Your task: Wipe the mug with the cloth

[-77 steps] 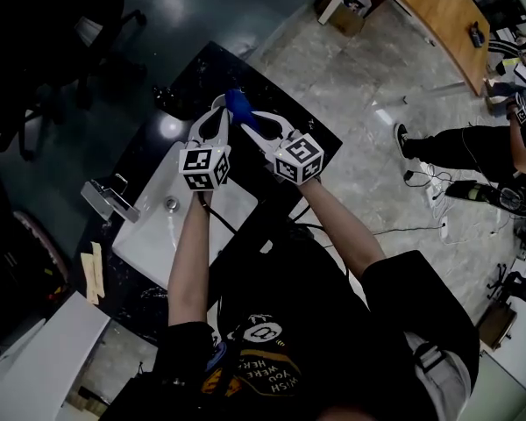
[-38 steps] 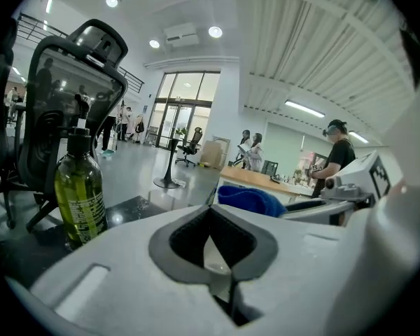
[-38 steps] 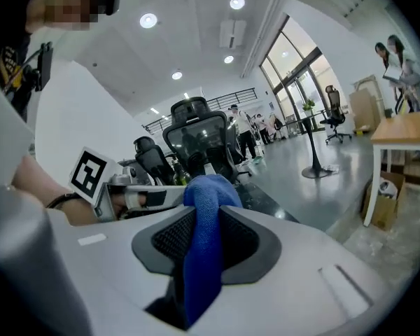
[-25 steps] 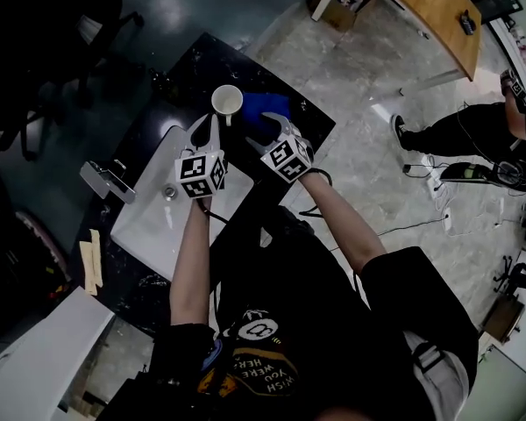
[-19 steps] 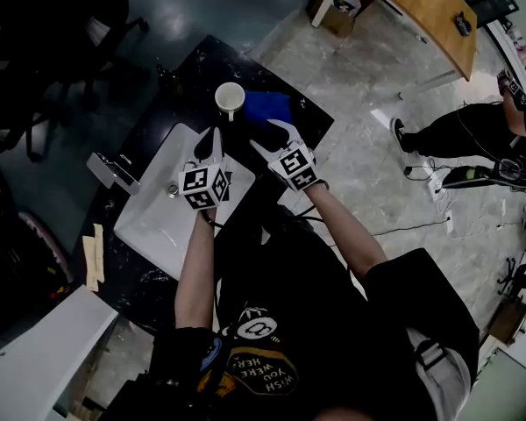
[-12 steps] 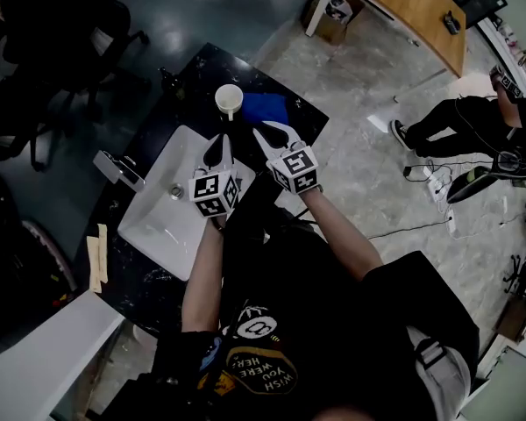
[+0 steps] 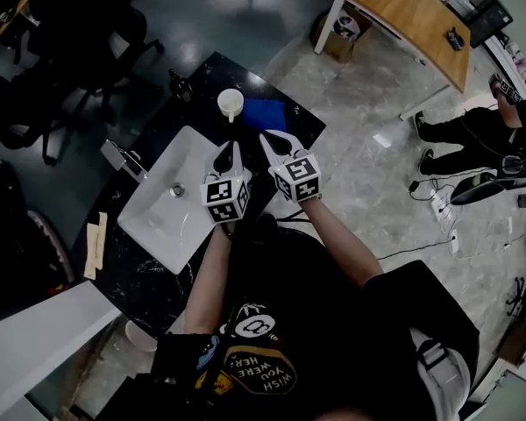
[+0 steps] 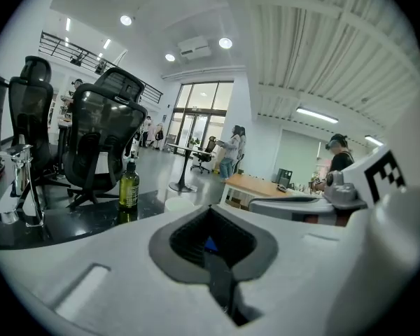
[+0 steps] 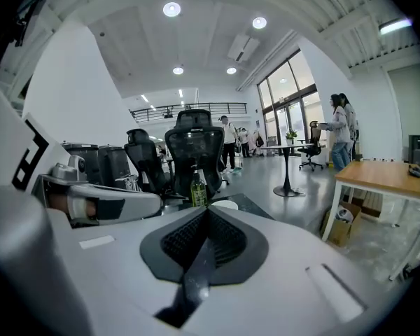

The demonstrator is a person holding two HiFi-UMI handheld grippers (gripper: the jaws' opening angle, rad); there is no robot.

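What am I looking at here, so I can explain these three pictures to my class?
There is no robot: a person holds a handheld gripper in each hand, the left gripper and the right gripper. The cubes with square markers belong to them. One picture comes from a head camera looking down; the other two come from cameras riding on each gripper. On the black counter, beyond a white sink, are a mug and a blue cloth. Both grippers are shut and hold nothing.

The mug (image 7: 231, 104) is cream-white, the cloth (image 7: 265, 114) bright blue, the counter (image 7: 142, 274) black with pale flecks, the sink (image 7: 158, 222) plain white, and the bottle (image 8: 129, 187) olive green.
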